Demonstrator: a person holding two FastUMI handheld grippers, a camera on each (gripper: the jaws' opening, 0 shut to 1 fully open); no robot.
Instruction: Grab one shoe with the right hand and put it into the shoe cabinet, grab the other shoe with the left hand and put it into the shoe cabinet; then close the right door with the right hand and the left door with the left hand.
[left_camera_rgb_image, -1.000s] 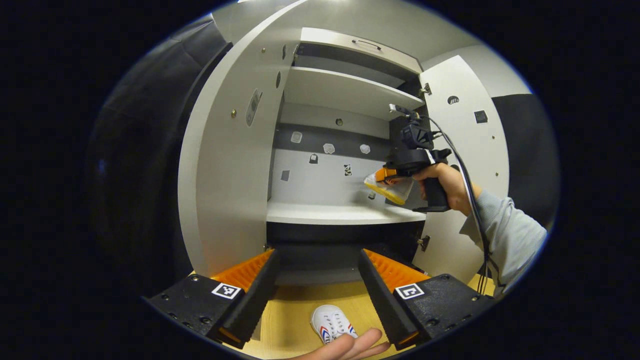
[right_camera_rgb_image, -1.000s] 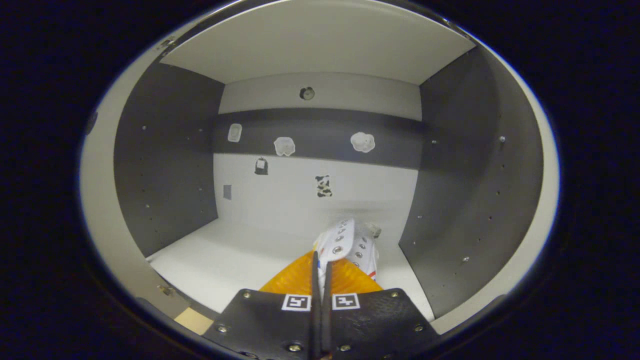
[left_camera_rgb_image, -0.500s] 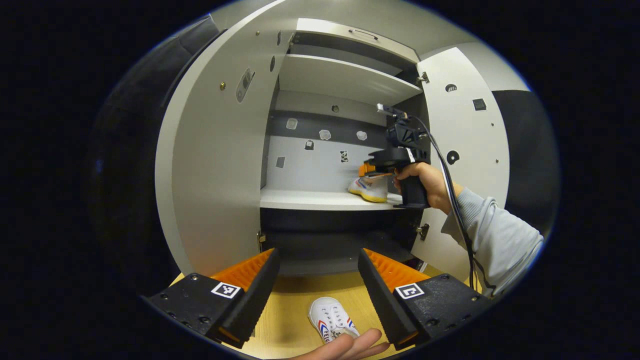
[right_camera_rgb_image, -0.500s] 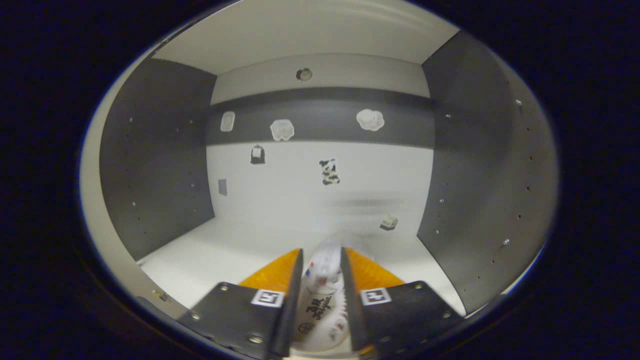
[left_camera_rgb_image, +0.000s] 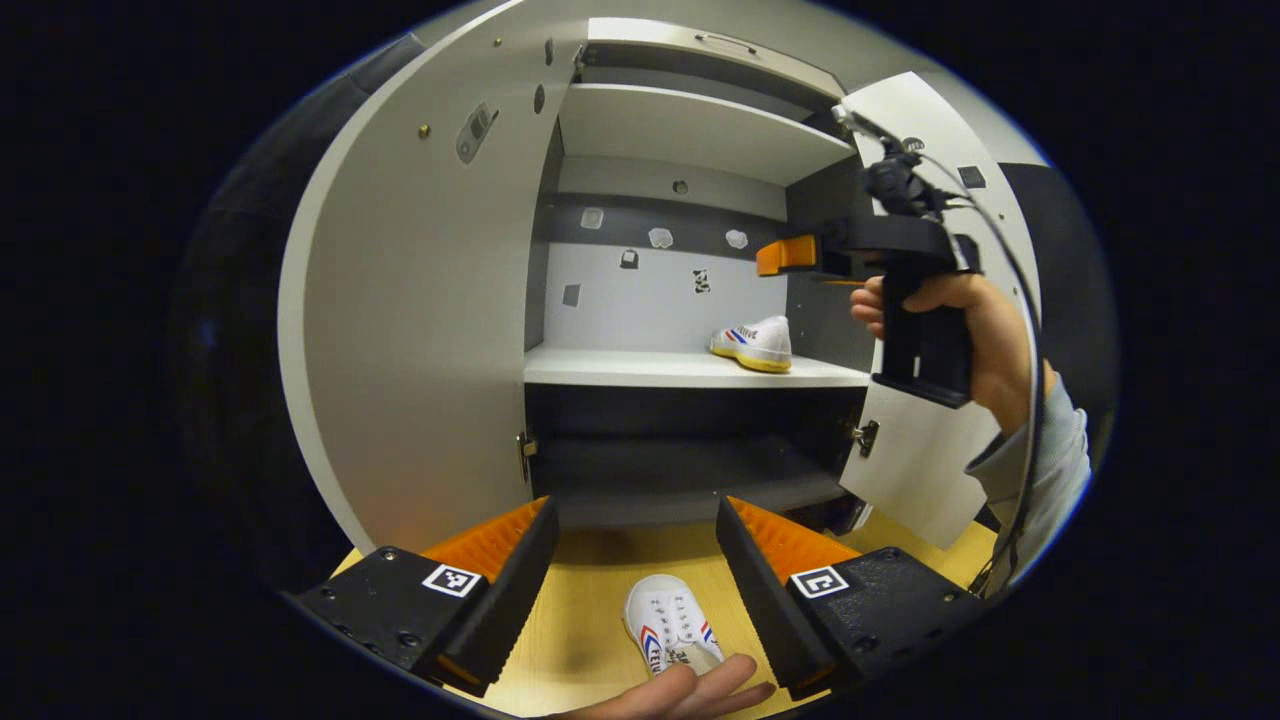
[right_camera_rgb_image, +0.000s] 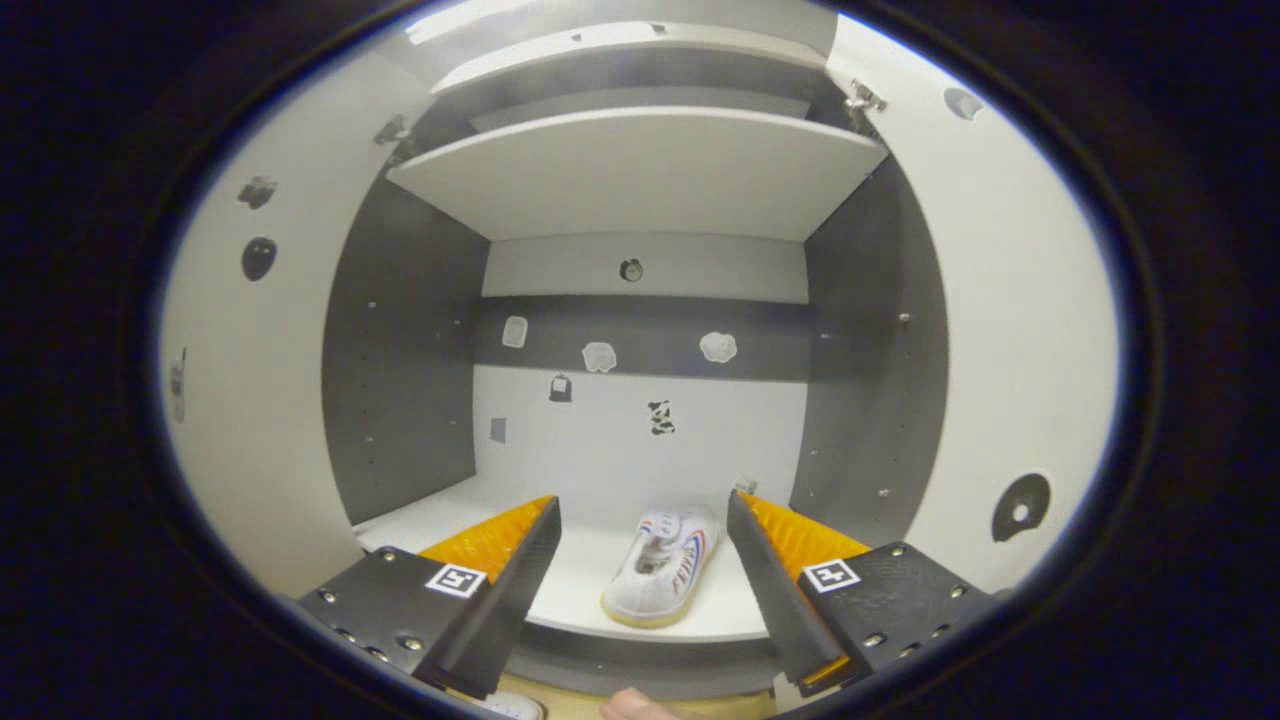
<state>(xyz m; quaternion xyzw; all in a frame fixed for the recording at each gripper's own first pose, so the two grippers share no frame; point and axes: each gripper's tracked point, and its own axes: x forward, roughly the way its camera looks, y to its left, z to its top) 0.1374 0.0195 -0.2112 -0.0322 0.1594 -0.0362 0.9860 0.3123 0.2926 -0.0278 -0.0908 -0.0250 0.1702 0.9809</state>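
The right gripper (right_camera_rgb_image: 640, 600) has its jaws spread wide w/ nothing between them, held in front of the open grey shoe cabinet (right_camera_rgb_image: 640, 170), at shelf height. In the left gripper view it (left_camera_rgb_image: 785, 255) is up by the right door (left_camera_rgb_image: 920, 470), carried by a hand (left_camera_rgb_image: 975, 330) w/ a grey sleeve (left_camera_rgb_image: 1045, 460). One white sneaker w/ red-blue stripes and a yellowish sole (right_camera_rgb_image: 662, 565) lies on the white middle shelf (right_camera_rgb_image: 480, 505), right half, near the cabinet's right wall, apart from the gripper.

The left gripper (left_camera_rgb_image: 635, 570) is also wide open, low over the light wooden floor (left_camera_rgb_image: 580, 610). The other white sneaker (left_camera_rgb_image: 672, 628) rests on the floor between its fingers, not touching them. Fingertips of a bare hand (left_camera_rgb_image: 690, 692) are at the bottom, just beside this shoe. Both doors stand open; left door (left_camera_rgb_image: 420, 320).
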